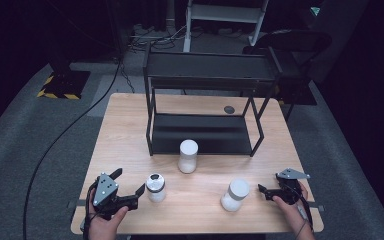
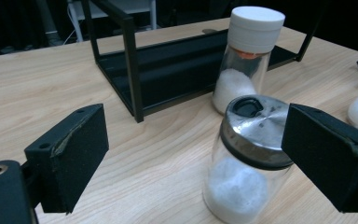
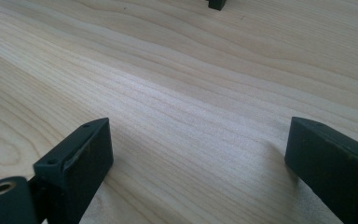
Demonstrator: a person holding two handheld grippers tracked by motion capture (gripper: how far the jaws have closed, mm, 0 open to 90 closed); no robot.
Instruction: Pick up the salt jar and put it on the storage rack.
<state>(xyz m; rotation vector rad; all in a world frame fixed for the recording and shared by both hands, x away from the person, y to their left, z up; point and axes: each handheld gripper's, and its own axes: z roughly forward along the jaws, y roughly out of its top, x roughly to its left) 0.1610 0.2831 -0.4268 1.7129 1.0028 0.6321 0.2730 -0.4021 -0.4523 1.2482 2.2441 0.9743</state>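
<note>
The left gripper (image 1: pixel 132 196) sat low at the near left of the worktop (image 1: pixel 130 130), its jaws spread wide and holding nothing. The shaker (image 1: pixel 155 187), a glass jar with a metal lid and white powder in its bottom, stood upright just beside it. In the left gripper view the shaker (image 2: pixel 249 158) was already partly between the jaws, close against the right-hand pad (image 2: pixel 326 158), while the other pad stood well clear of it. I could not tell whether that near pad touched the glass. No grip was made yet.

The right gripper (image 1: pixel 267 192) rested at the near right, jaws also wide apart with only bare wood between them. A white-lidded jar (image 1: pixel 235 195) stood just beside it, toward the middle of the worktop. A second white-lidded jar (image 1: pixel 188 156) stood farther back, in front of the black rack (image 1: pixel 205 75), whose lower shelf (image 1: pixel 200 134) was empty.

To my eye this was the approach to the first pick, with the left hand lining up on the shaker. The next move called for shifting that gripper sideways so that the shaker sat midway between the pads, then closing on the glass below the lid. Off-centre as it stood, a closing jaw could have pushed the shaker over, and it was tall and narrow enough to tip. The rack looked the likely place for it, though that was only my guess.
</note>
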